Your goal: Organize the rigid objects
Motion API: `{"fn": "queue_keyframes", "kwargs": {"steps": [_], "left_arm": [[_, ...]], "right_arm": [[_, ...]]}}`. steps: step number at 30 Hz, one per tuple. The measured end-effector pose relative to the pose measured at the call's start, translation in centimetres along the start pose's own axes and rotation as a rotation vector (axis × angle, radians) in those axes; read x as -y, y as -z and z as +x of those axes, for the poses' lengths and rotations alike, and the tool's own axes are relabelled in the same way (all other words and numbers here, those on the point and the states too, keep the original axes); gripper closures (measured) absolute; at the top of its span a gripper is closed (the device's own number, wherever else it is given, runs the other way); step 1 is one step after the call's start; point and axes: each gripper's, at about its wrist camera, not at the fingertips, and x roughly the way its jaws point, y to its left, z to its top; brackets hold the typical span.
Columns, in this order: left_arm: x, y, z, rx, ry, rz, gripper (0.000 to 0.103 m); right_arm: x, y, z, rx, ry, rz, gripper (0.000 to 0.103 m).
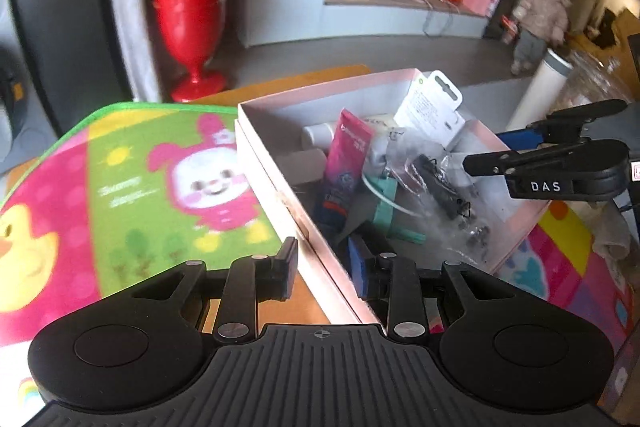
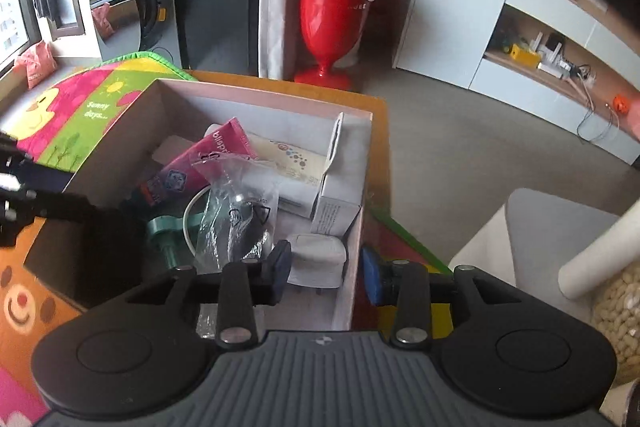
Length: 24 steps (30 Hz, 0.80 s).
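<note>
Left wrist view shows the open pink-and-white cardboard box on the cartoon-printed play mat covering the tabletop, its long axis running from near left to far right. The left hand-held gripper straddles the box's near-left wall, jaws partly open, pads apparently clear of it. The right hand-held gripper likewise straddles the right wall, partly open, holding nothing. The box looks light and stiff but thin-walled, so pinching opposite walls low near the corners seems wisest. Inside lie a pink tube, a clear plastic bag and a white carton.
</note>
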Motion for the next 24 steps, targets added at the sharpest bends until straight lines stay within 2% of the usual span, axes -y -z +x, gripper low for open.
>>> {"fn": "queue_keyframes", "kwargs": {"steps": [4,9,14,16,19,24], "left_arm": [[-4.0,1.5,-1.7,0.030,-0.087,-0.069,0.068],[-9.1,3.1,-4.0,0.057,-0.207,-0.160,0.058],[-11.1,3.7,-5.0,0.063,-0.245,-0.225,0.038],[-11.1,3.6,-4.9,0.063,-0.255,-0.238,0.033],[-10.8,3.5,-4.8,0.054,-0.285,-0.256,0.028],[-9.6,3.7,-6.2,0.082,-0.393,-0.305,0.029]], "right_arm": [[-2.4,-2.6,1.5,-0.003,-0.075,0.028,0.066],[-7.5,-5.9,3.6,0.023,-0.170,0.015,0.066],[-11.3,-7.7,5.3,0.051,-0.197,-0.016,0.062],[-11.5,-8.0,5.6,0.048,-0.203,-0.015,0.055],[-10.9,-7.9,5.7,0.049,-0.232,-0.014,0.054],[-8.1,-7.0,4.0,0.077,-0.268,0.026,0.049]]}}
